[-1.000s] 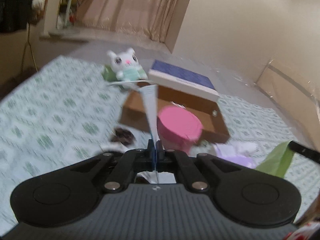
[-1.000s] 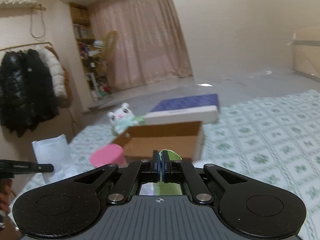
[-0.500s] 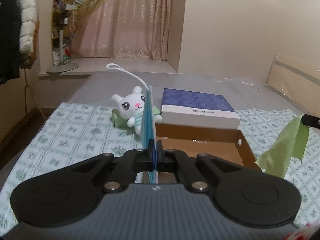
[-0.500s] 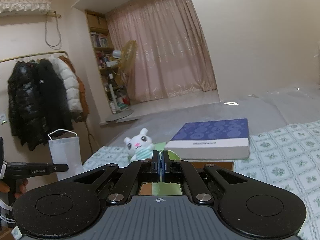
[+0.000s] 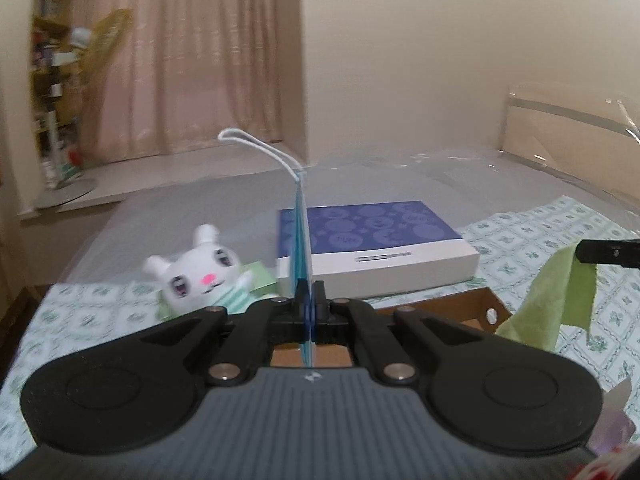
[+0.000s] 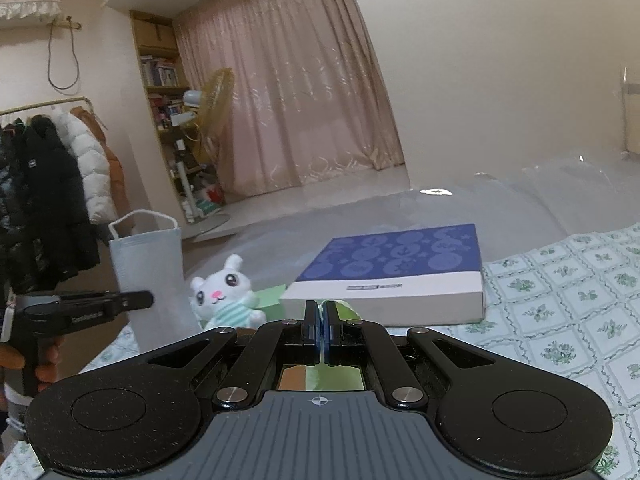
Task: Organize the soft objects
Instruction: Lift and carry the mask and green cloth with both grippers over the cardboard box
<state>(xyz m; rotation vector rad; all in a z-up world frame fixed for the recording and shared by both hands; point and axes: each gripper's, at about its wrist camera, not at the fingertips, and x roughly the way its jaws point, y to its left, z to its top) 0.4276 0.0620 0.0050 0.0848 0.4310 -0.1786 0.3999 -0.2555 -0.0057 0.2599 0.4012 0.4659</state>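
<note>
Left gripper (image 5: 308,294) clamped on a face mask (image 5: 301,240), right gripper (image 6: 320,312) pinching a green cloth (image 5: 554,300), both above what appears to be the cardboard box (image 5: 486,306); lower each well inside before releasing.

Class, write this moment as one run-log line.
left gripper: shut on face mask | right gripper: shut on green cloth | cardboard box: below

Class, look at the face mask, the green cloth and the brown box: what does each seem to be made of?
Face mask: probably thin nonwoven fabric, matte, pleated, with a corded ear loop.
Green cloth: soft woven or microfibre textile, matte; it drapes limply.
Brown box: likely cardboard, plain matte brown with a punched hole.
</note>
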